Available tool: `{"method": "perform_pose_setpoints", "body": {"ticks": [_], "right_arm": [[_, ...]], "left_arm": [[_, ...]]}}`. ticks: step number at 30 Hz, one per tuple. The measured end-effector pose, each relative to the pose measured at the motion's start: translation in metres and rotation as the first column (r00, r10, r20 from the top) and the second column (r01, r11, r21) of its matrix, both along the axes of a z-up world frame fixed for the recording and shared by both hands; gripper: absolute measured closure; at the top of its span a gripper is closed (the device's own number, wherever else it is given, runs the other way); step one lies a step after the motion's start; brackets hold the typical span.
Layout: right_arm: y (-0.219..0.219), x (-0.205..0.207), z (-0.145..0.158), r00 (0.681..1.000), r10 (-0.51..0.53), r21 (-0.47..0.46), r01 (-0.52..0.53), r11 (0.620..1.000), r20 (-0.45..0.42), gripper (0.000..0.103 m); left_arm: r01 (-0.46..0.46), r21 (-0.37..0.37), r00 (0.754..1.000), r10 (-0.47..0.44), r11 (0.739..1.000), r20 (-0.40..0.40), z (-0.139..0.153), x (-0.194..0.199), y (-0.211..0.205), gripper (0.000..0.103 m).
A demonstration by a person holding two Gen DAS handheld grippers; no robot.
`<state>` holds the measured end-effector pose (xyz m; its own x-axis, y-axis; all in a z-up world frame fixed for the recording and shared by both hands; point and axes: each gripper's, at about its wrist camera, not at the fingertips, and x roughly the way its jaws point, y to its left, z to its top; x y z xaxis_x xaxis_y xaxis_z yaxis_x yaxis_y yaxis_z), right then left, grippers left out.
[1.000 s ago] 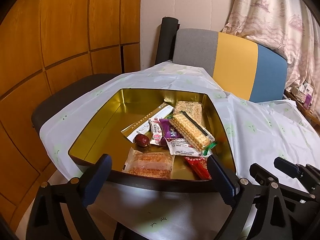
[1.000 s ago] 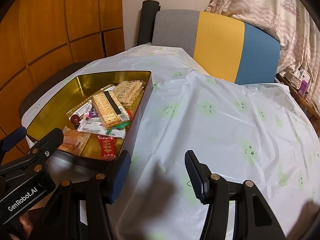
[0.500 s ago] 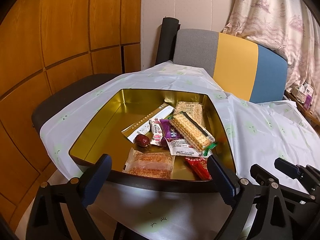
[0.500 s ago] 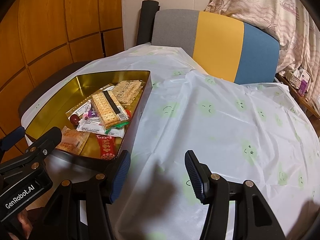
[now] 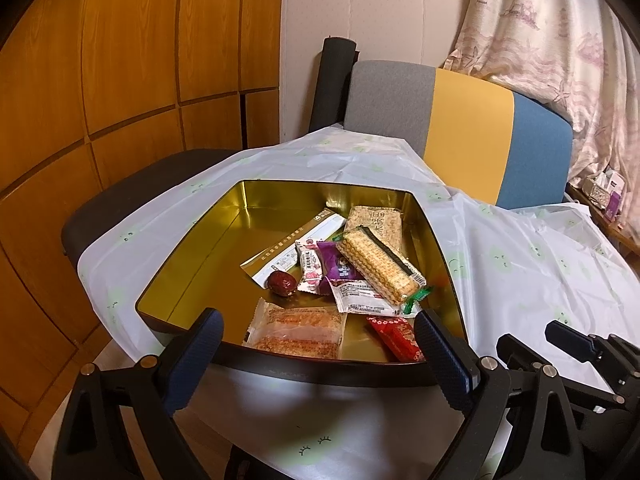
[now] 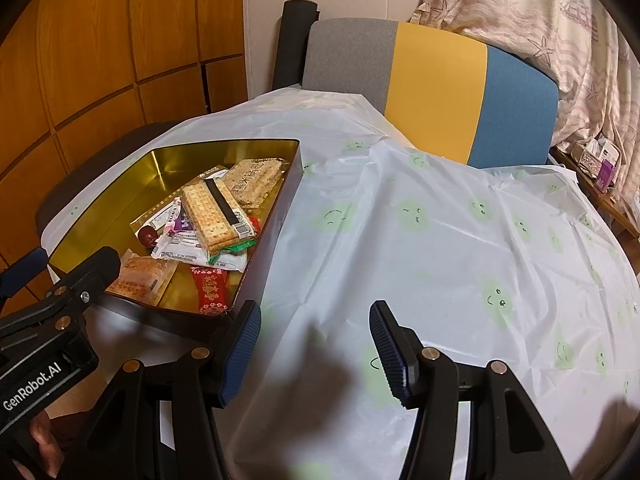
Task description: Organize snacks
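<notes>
I see a table under a white plastic cloth with green smiley faces [image 6: 440, 240]; a gold-lined metal tin [image 5: 192, 264] sits at its left edge.

Black claw [image 6: 314, 346], blue ribbed pads [image 6: 240, 344]

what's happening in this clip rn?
Snack sorting, nothing picked up at this moment. The left tool hangs open at the near rim of the gold tin, which holds the snacks: a cracker pack on top of the pile, a red date, an orange wafer pack and a red packet nearest the rim. The right tool is open and empty over the bare tablecloth beside the tin.
</notes>
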<state>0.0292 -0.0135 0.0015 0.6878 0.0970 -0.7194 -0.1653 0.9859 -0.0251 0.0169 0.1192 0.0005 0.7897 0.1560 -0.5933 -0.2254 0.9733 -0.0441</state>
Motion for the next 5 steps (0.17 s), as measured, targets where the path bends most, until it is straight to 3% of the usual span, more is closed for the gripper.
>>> {"method": "perform_pose_setpoints", "body": {"ticks": [5], "right_arm": [[-0.0034,0.0,-0.0021,1.0,-0.006,0.004,0.006,1.0,-0.004,0.045]], "left_arm": [[0.018,-0.006,1.0,-0.018,1.0,0.016,0.0011,-0.0011,-0.0009,0.01]]}}
